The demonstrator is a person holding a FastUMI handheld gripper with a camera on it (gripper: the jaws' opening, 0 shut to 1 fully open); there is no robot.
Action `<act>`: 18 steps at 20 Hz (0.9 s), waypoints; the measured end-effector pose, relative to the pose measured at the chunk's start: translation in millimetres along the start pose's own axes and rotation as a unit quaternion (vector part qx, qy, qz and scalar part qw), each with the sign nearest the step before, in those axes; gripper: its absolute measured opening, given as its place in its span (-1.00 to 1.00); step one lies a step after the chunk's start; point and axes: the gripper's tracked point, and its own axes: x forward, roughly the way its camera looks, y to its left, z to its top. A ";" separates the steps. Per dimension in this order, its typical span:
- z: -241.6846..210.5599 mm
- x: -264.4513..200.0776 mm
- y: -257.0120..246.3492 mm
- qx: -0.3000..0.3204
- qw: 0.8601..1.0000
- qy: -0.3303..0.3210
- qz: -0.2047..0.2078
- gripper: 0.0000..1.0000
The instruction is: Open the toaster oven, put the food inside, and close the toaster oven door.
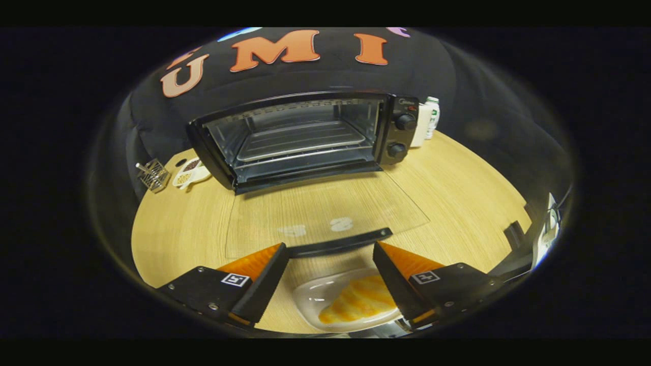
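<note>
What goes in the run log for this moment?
oven door: open | pastry: on plate, between fingers | gripper: open | next: likely grasp plate

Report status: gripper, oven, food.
Gripper open, empty, over plate. Oven door down flat, rack bare. Pastry on plate, between fingers. Path clear.

recording booth | black cloth wall [152, 127] | wooden table [457, 188] | toaster oven [305, 137]

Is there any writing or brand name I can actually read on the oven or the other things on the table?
None can be read.
Toaster oven: a small brand mark above its knobs, too blurred.
White bottle beside the oven: green label print, too small.
Gripper, fingers open above the plate of food: square black-and-white marker tags, no words.
</note>
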 end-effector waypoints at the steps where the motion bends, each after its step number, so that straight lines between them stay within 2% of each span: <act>1: -8.9 -6.3 -2.7 0.005 1.000 0.007 -0.005 0.99; 5: -34.1 -32.8 -14.1 0.035 0.999 0.011 -0.031 0.99; 9: -57.0 -46.9 -35.2 0.055 0.993 0.019 -0.102 0.99; 11: -73.7 -46.4 -26.9 0.093 0.990 0.037 -0.098 0.99; 18: -106.1 -35.1 -24.1 0.126 0.982 0.084 -0.109 1.00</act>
